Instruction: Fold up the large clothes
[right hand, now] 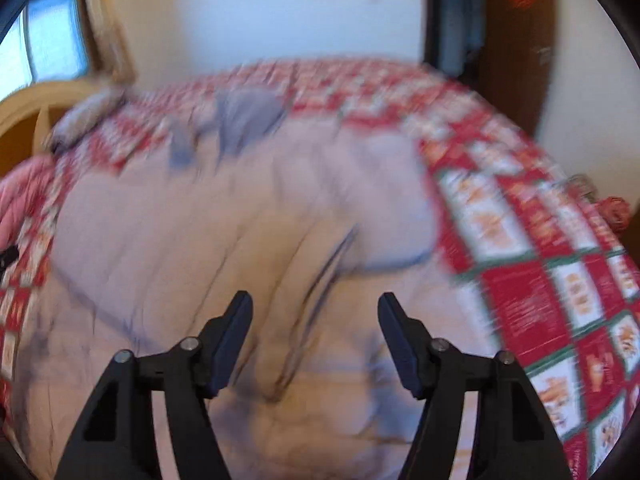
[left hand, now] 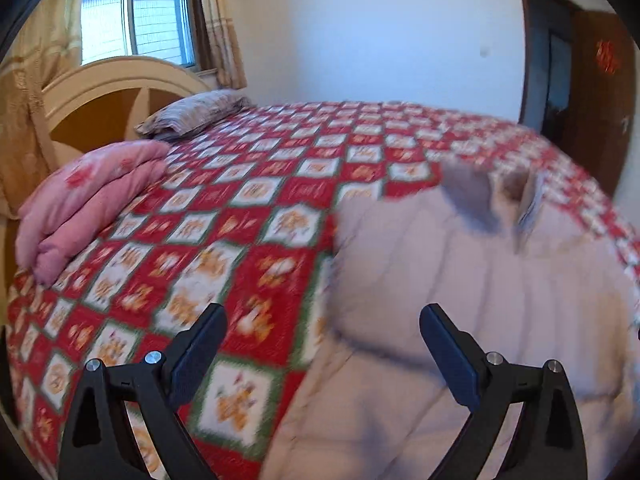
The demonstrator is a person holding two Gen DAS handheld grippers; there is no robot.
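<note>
text: none legible | red door [left hand: 606,58] decoration: blurred, unreadable

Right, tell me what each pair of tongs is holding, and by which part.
Nothing. Both the left tongs and right tongs stand open above the pale padded coat, gripping no part of it.

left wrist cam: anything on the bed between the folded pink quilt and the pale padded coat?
Nothing lies there. In the left wrist view only bare red patterned bedspread runs between the pink quilt and the pale padded coat.
</note>
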